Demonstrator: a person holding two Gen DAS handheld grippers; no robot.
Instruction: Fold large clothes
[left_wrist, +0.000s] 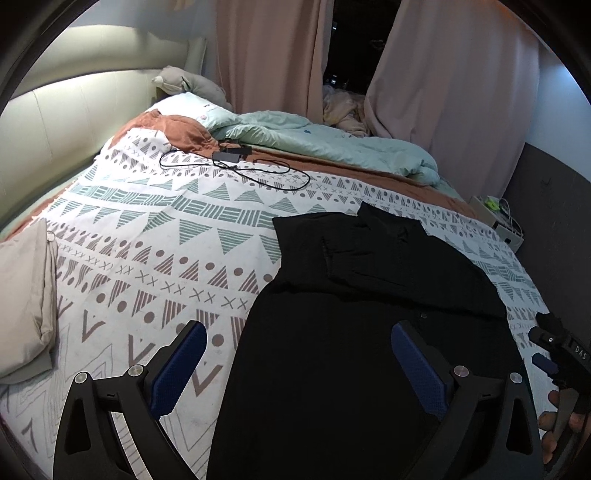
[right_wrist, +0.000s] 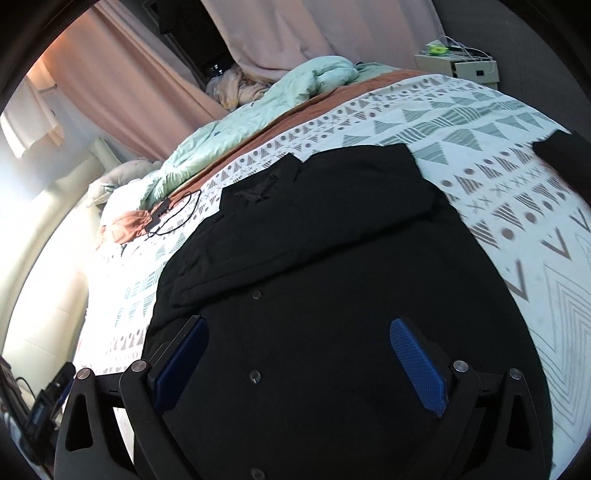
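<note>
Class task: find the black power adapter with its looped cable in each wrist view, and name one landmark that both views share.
Left wrist view: power adapter lies upper centre, on the bed beyond the black shirt.
Right wrist view: power adapter lies left of centre, beside the shirt's far left corner.
Shared landmark: the mint duvet.

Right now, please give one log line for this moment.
left tongs: open, empty | right tongs: open, empty | black shirt: flat on bed, sleeves folded in
</note>
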